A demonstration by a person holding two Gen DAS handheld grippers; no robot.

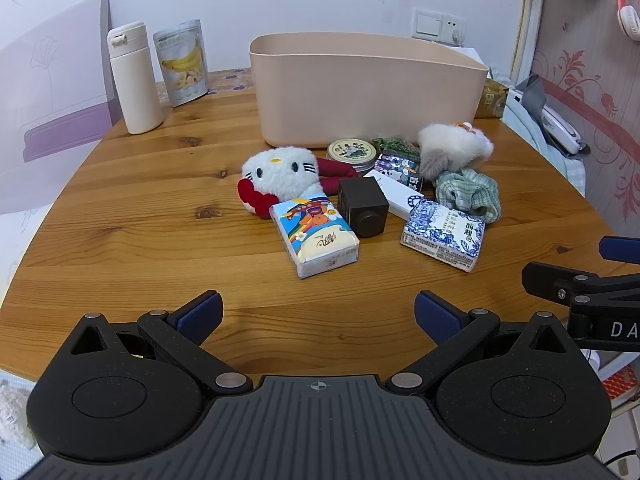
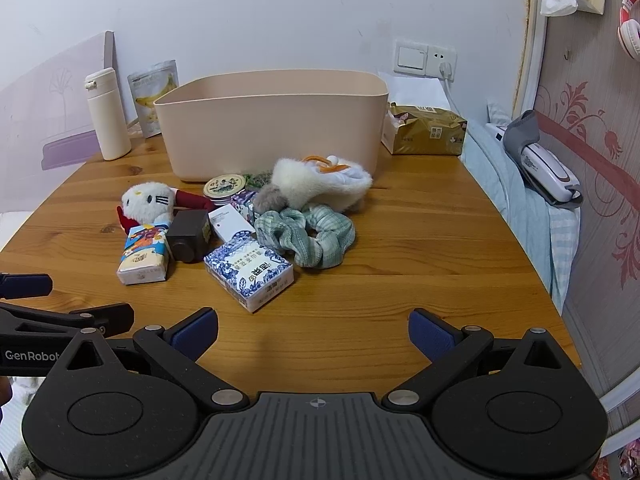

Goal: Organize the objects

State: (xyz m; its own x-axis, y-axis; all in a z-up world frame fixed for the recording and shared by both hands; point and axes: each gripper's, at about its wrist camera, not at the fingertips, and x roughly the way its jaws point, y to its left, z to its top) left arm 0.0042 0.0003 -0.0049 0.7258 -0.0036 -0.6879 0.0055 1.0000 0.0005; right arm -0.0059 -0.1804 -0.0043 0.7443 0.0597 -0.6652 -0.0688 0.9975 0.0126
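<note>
A beige plastic bin (image 1: 360, 92) (image 2: 272, 124) stands at the back of the wooden table. In front of it lies a pile: a Hello Kitty plush (image 1: 280, 172) (image 2: 146, 200), a colourful tissue pack (image 1: 314, 234) (image 2: 144, 256), a dark brown cube (image 1: 362, 206) (image 2: 188, 236), a blue-and-white tissue pack (image 1: 442, 234) (image 2: 248, 274), a green scrunchie (image 1: 468, 194) (image 2: 308, 234), a white furry item (image 1: 456, 148) (image 2: 320, 184), a round tin (image 1: 352, 152) (image 2: 224, 187) and a white box (image 1: 396, 194) (image 2: 231, 222). My left gripper (image 1: 318, 314) is open and empty near the front edge. My right gripper (image 2: 314, 330) is open and empty too.
A white bottle (image 1: 134, 78) (image 2: 107, 114) and a banana chip bag (image 1: 184, 62) (image 2: 154, 94) stand at the back left. A gold tissue pack (image 2: 424, 128) lies right of the bin. A bed with a white device (image 2: 548, 168) borders the table's right edge.
</note>
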